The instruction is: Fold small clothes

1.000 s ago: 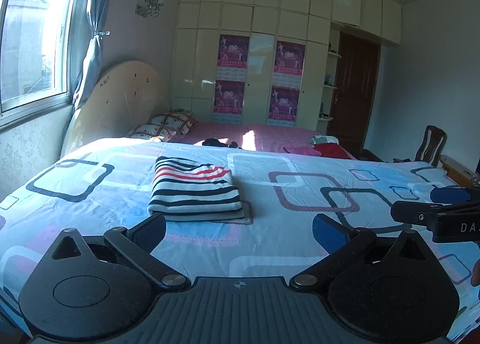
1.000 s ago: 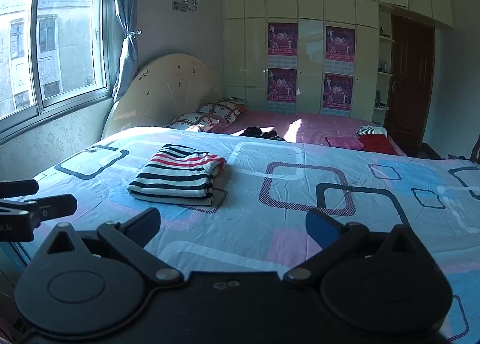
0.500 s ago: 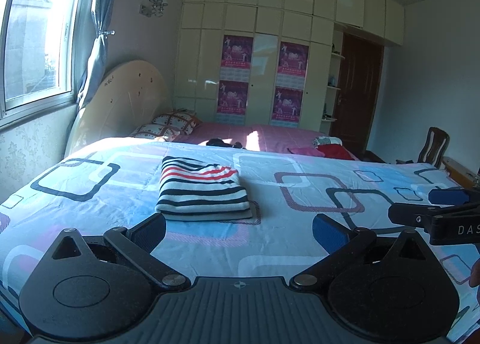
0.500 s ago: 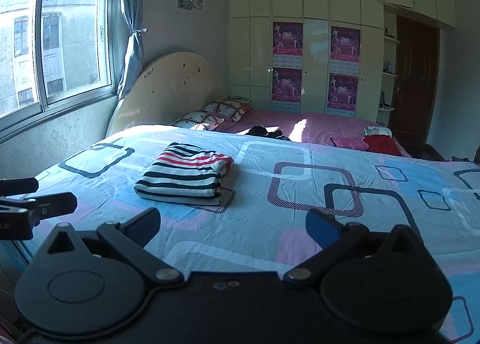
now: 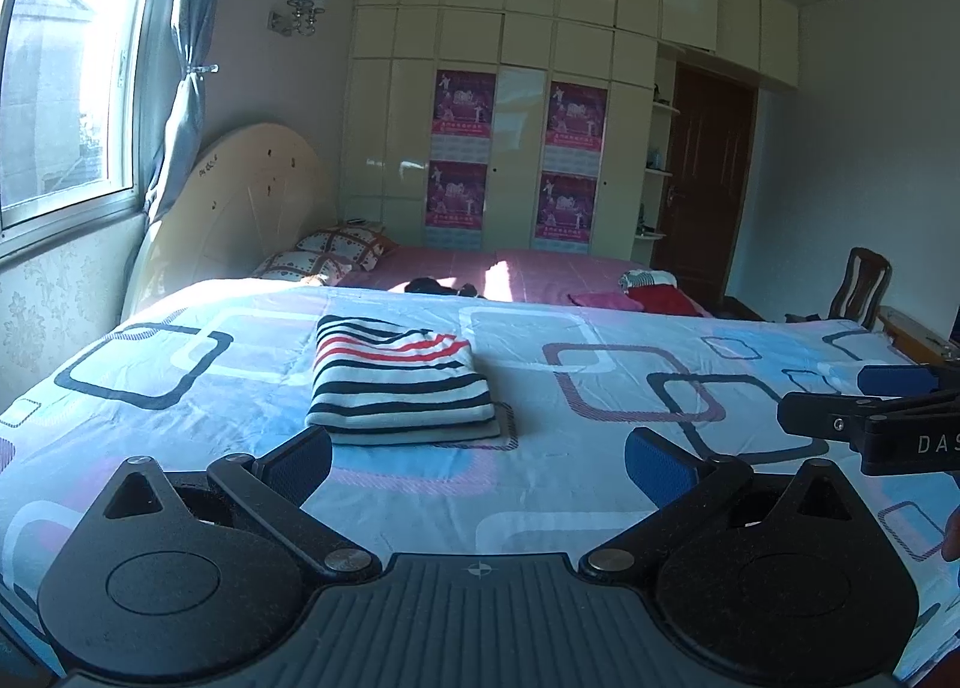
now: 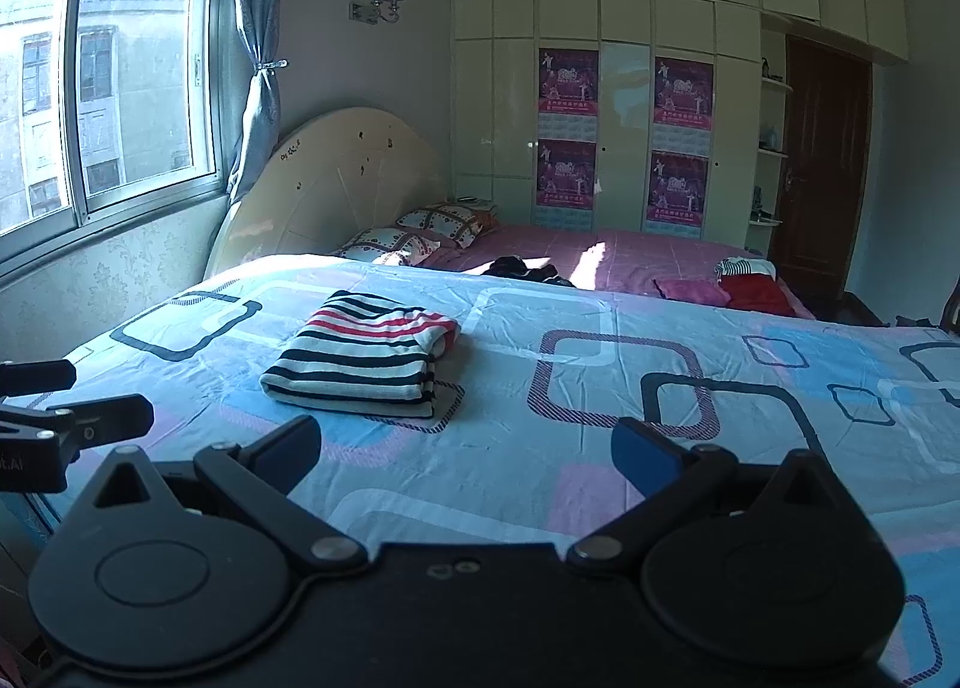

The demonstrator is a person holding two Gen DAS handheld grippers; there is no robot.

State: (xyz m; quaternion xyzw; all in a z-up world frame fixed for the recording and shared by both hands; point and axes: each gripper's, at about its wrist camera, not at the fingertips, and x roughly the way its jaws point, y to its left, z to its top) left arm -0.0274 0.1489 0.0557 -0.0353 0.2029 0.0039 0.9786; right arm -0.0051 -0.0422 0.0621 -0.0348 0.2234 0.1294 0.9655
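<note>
Jaws on both tools stand wide apart and hold nothing. The left gripper [image 5: 478, 463] and the right gripper [image 6: 465, 454] hover over the patterned sheet [image 5: 600, 436], side by side. Just beyond them the striped garment [image 5: 396, 382] lies folded into a neat rectangle, touched by neither. Since a second ago both grippers have drawn slightly back and upward, so the garment sits a little farther off; it has not moved on the sheet. The left view shows a chair [image 5: 858, 286] at the far right and the right gripper's fingers edge-on; the right view shows more of the window [image 6: 102, 81].
</note>
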